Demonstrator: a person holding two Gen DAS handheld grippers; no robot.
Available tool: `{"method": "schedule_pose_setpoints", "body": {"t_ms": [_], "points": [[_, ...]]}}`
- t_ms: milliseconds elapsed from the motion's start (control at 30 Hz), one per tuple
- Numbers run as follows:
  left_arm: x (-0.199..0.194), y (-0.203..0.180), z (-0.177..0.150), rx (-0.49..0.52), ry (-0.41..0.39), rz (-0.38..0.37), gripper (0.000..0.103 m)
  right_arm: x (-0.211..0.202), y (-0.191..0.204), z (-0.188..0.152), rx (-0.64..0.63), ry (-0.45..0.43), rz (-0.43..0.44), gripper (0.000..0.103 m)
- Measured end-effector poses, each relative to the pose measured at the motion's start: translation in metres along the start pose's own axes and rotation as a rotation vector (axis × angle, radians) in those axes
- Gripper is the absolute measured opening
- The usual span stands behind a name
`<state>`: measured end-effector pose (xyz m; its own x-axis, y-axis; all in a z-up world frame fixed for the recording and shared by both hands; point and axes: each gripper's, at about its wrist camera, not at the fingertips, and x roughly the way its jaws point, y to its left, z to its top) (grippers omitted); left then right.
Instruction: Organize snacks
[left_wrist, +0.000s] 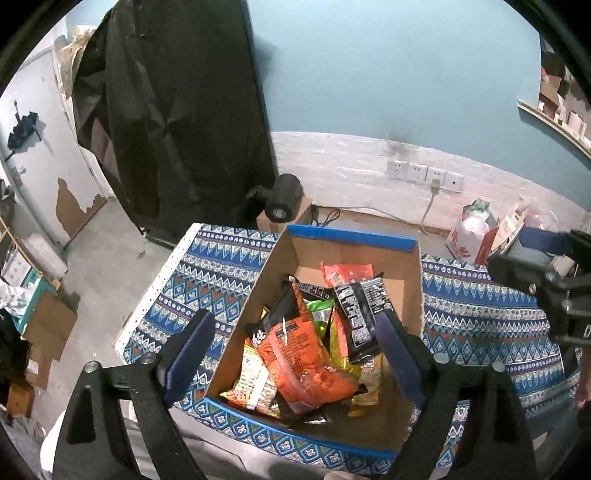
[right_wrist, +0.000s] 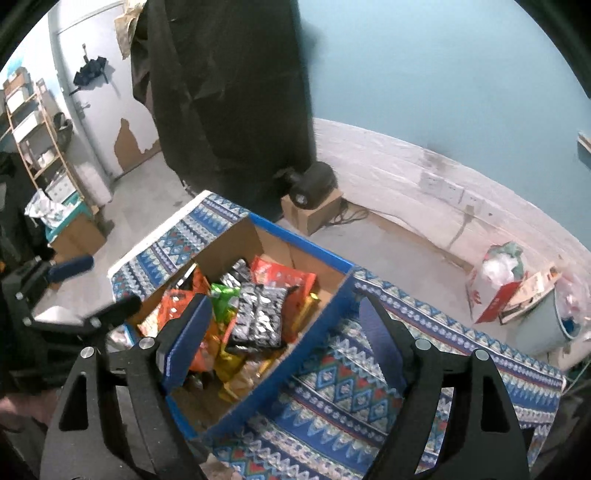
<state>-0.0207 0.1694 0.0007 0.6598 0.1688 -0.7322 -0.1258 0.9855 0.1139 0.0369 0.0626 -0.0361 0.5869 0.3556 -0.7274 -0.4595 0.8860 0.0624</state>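
Both grippers, left gripper (left_wrist: 295, 350) and right gripper (right_wrist: 284, 332), hover wide open and empty; snack packets (left_wrist: 306, 343) sit heaped in the cardboard box (left_wrist: 351, 240), patterned surface (left_wrist: 480, 314) around it bare.

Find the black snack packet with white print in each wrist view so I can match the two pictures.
Left wrist view: the black snack packet lies right of centre in the cardboard box, beside the large orange bag.
Right wrist view: the same packet sits left of centre, on top of the pile.
Shared landmark: the black spotlight on the floor behind the box.
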Motion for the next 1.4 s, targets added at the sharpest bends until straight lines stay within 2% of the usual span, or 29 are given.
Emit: {"method": "schedule_pose_setpoints", "body": {"t_ms": [333, 433, 567, 1400], "points": [[-0.015, -0.019, 0.004, 0.031, -0.035, 0.005, 0.095, -0.022, -0.015, -0.019, -0.007, -0.012, -0.050, 0.081], [-0.017, -0.022, 0.005, 0.033, -0.044, 0.008, 0.101, -0.024, -0.018, -0.022, -0.003, -0.007, -0.050, 0.081], [-0.018, -0.023, 0.005, 0.036, -0.051, 0.012, 0.101, -0.025, -0.021, -0.024, 0.004, -0.002, -0.051, 0.081], [-0.011, -0.026, 0.003, 0.068, -0.001, 0.040, 0.102, -0.024, -0.023, -0.023, -0.010, 0.017, -0.066, 0.081]]}}
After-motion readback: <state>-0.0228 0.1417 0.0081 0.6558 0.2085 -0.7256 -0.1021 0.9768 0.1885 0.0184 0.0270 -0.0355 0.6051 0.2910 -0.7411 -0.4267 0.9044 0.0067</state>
